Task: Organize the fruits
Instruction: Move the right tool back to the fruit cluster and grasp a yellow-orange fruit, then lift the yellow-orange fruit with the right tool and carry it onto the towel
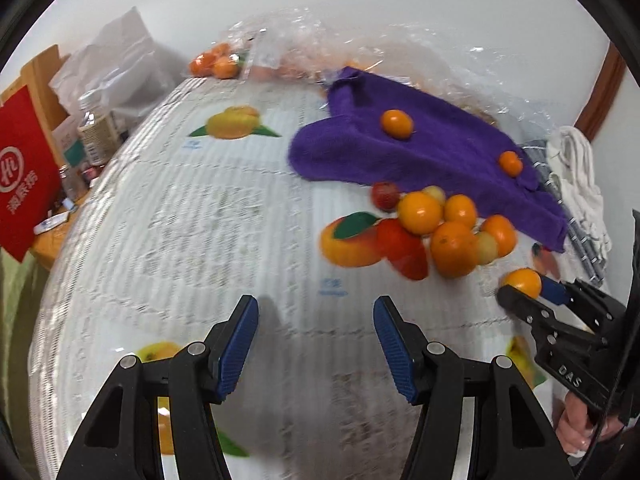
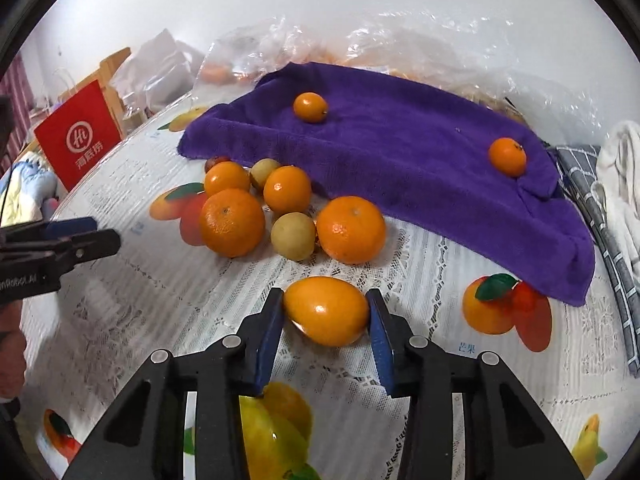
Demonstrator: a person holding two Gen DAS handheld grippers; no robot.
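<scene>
Gripping an oval orange fruit [image 2: 326, 311], the right claw [image 2: 326, 314] pinches both ends.

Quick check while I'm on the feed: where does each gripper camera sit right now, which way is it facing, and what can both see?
Left wrist: sits behind the left gripper, tilted down at the printed tablecloth; its jaws are open and empty. The right gripper and a hand show at right.
Right wrist: sits behind the right gripper, tilted down, its pads on an oval orange fruit; the left gripper shows at left.
Shared: the fruit pile, the purple towel carrying two small oranges, and the red bag.
</scene>
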